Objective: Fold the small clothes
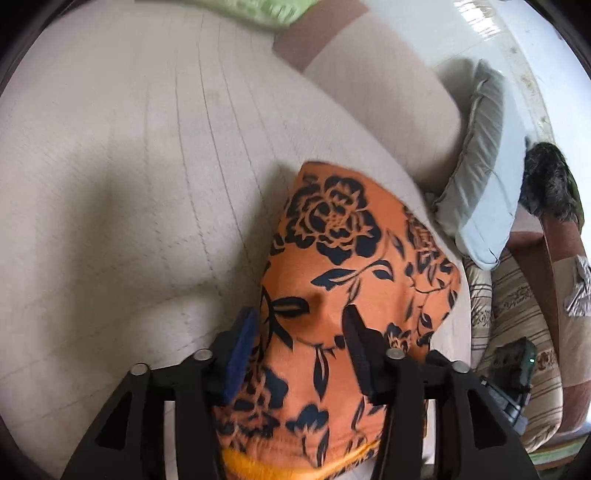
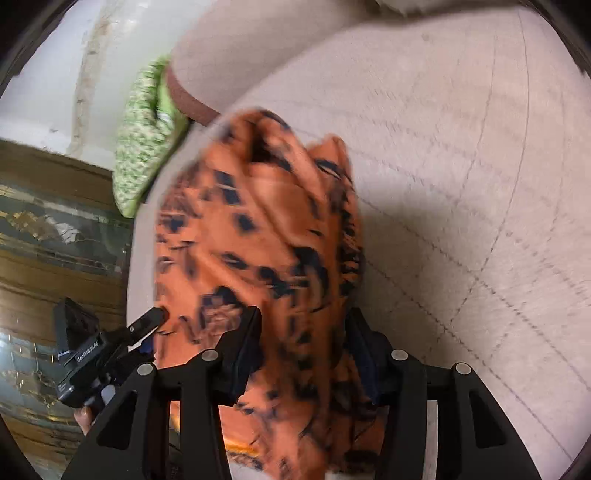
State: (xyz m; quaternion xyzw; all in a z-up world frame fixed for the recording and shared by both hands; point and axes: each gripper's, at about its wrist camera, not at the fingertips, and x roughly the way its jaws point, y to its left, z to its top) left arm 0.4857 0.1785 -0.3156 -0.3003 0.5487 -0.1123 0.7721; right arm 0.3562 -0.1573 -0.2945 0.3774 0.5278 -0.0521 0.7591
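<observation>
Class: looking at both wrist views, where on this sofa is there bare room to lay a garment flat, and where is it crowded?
Bare beige cushion lies left of the orange floral garment, up to the green pillow. Crowded: the grey pillow and dark furry item on the garment's right.

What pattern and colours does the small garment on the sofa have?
The garment is orange with a black rose-and-leaf print; the left wrist view shows it sharpest.
</observation>
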